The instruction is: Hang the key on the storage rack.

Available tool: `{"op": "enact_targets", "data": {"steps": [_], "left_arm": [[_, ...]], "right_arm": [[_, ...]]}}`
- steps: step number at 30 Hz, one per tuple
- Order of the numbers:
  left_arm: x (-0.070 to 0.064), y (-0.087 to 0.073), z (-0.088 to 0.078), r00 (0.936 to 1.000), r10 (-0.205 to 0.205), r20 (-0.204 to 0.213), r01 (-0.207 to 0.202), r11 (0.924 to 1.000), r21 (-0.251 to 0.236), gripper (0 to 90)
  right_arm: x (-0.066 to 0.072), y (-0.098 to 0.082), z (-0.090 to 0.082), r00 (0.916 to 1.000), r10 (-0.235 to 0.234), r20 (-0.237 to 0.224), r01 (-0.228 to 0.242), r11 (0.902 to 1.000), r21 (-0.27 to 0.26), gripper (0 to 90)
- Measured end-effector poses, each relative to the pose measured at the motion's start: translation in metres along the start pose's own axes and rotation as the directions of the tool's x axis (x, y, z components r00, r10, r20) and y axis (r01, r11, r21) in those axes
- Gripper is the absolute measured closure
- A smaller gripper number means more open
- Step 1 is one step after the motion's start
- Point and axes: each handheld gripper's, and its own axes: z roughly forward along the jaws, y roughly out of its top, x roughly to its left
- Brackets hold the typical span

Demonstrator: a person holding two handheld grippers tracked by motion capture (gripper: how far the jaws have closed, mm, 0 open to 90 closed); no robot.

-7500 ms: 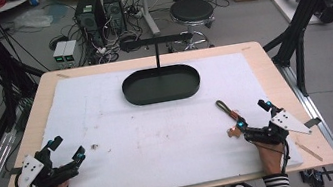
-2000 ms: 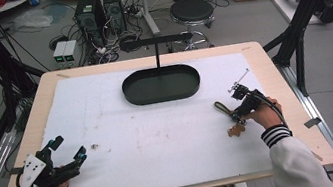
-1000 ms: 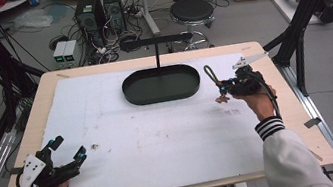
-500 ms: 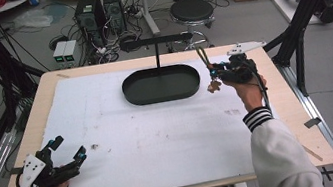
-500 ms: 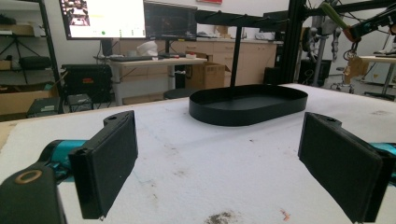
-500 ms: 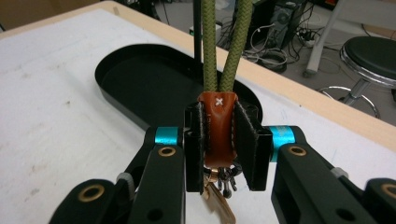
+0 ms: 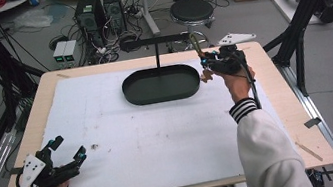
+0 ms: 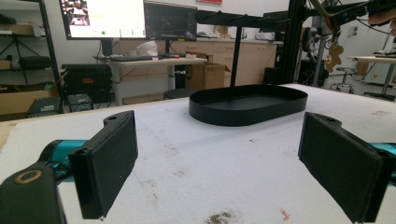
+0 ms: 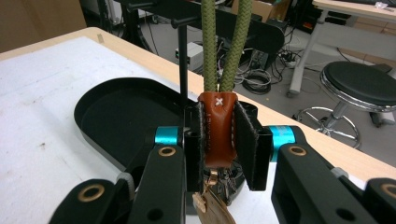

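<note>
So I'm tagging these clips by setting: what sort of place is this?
Probably a lab or workshop: computer towers and tangled cables lie on the floor beyond the table, and monitors stand on a desk behind.

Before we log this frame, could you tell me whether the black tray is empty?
Empty: the tray's floor is bare in the high view and right gripper view.

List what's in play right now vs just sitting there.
In play:
- right gripper, shut on the keychain at its brown leather tab, green rope loop upward
- black stand with crossbar, beside the raised loop
- black oval tray at the stand's base

Idle:
- left gripper, open, resting at the table's near left
- stool, computers and cables on the floor behind
</note>
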Motion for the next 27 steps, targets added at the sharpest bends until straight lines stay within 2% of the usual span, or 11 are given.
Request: {"op": "enact_targets", "data": {"steps": [9,16,22,27], "left_arm": [[0.0,0.0,0.0,1.0,0.0,0.001,0.0,1.0,0.0,12.4],[0.0,0.0,0.0,1.0,-0.001,-0.001,0.001,1.0,0.0,12.4],[0.0,0.0,0.0,1.0,-0.001,-0.001,0.001,1.0,0.0,12.4],[0.0,0.0,0.0,1.0,-0.001,0.0,0.001,1.0,0.0,12.4]], "right_arm": [[-0.002,0.003,0.018,0.9996,0.015,0.024,-0.015,0.9999,0.002,74.0],[-0.002,0.007,0.027,0.9989,-0.004,0.048,0.003,0.9999,0.01,73.9],[-0.003,0.005,0.033,0.9984,0.021,0.052,-0.022,0.9997,0.013,73.9],[-0.004,0.003,0.039,0.9976,0.024,0.065,-0.025,0.9995,0.021,73.9]]}}
